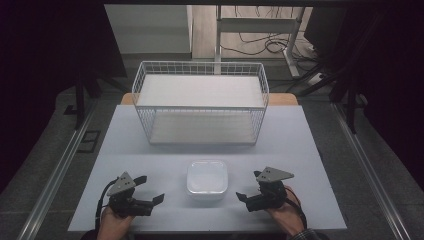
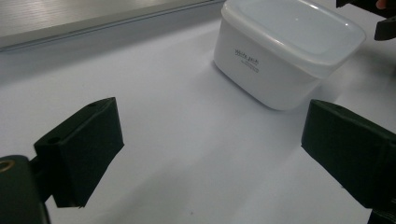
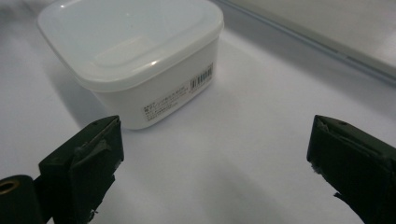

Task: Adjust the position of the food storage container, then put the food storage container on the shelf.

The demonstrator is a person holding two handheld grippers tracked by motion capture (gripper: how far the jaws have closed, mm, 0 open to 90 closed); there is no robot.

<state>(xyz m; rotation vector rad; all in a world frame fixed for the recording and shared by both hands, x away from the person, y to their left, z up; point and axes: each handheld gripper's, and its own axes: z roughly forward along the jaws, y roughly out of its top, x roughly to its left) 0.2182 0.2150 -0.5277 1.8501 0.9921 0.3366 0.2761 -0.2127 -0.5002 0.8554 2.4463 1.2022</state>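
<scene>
A white square plastic container with a fitted lid stands near the table's front, between my two grippers. My left gripper rests to its left, jaws wide open and empty, pointing toward it. In the left gripper view the container lies ahead and to the right of the open left gripper, with small print on its side. My right gripper sits to the container's right, also open with nothing between its jaws. The right gripper view has the container ahead and to the left of the open right gripper, barcode label facing it.
A white wire basket stands at the back of the pale table, a short gap behind the container. The table's front edge runs just under both hands. Dark floor, rails and cables surround the table.
</scene>
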